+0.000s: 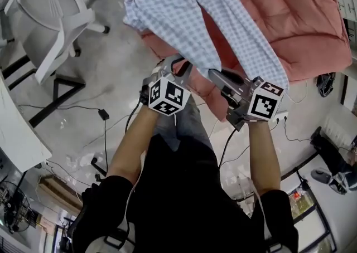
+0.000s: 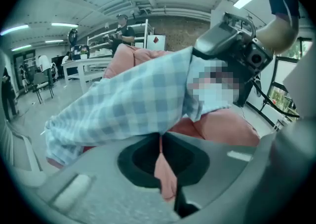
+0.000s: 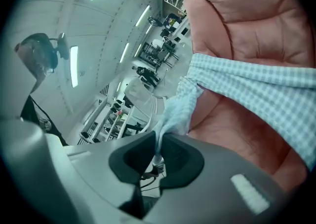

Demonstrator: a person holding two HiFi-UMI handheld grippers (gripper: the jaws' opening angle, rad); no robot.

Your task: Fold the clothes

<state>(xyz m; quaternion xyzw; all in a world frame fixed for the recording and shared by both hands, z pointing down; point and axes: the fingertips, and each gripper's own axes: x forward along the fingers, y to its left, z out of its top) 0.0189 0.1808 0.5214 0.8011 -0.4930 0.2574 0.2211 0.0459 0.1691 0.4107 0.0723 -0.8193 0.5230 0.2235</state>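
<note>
Where the person holds both grippers up in front of the body, a pale blue-and-white checked cloth [image 1: 223,29] hangs in the air over a puffy pink blanket [image 1: 295,23]. It is thin, rumpled and drawn into a long slanting band, with one bunched end drooping toward the grey floor [image 1: 111,79] near a white chair [image 1: 50,12]. The right gripper [image 3: 158,149] has its jaws pressed together on a gathered corner of the checked cloth. The left gripper [image 2: 160,144] has its jaws almost together on a thin pink fold of the blanket. The checked cloth's edge lies just above them; whether it is also caught I cannot tell.
</note>
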